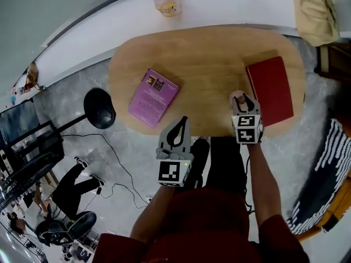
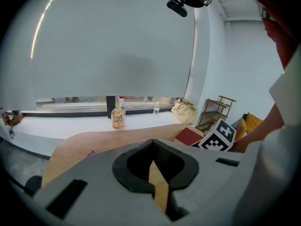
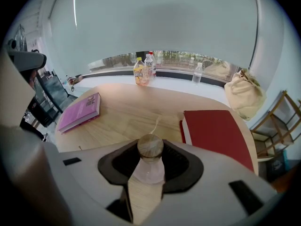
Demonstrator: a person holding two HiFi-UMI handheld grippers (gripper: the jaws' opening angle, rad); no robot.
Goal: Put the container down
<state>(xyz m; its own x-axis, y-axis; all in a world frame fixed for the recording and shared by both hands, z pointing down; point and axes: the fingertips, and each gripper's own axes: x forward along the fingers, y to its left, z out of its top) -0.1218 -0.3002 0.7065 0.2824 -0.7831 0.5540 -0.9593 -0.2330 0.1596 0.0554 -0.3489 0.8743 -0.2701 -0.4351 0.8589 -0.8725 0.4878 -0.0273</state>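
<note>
A person's right tool (image 1: 244, 104) grips the container (image 3: 149, 167), a small pale, see-through jar with a round wood-toned lid (image 3: 150, 146), its jaws closed on the body just under that lid so that the jar hangs upright. It is held over the near edge of the oval wooden tabletop (image 1: 208, 59), just beside the left edge of the red book (image 1: 270, 89). Bare wood shows beneath it in the right gripper view, but none of the views shows whether the base touches the surface. The spot looks chosen for its free wood, close to the person and clear of both books. The grip high on the body should let the base meet the tabletop before the jaws do, so the release seems to be the step ahead, and an early one could tip so narrow a jar.

The left tool (image 1: 179, 129) hangs at the tabletop's near edge with its jaws together and nothing between them, well apart from the container and taking no part. The purple book (image 1: 153, 97) lies flat on the left half of the tabletop, and a drink bottle (image 1: 168, 3) stands on the white sill beyond
</note>
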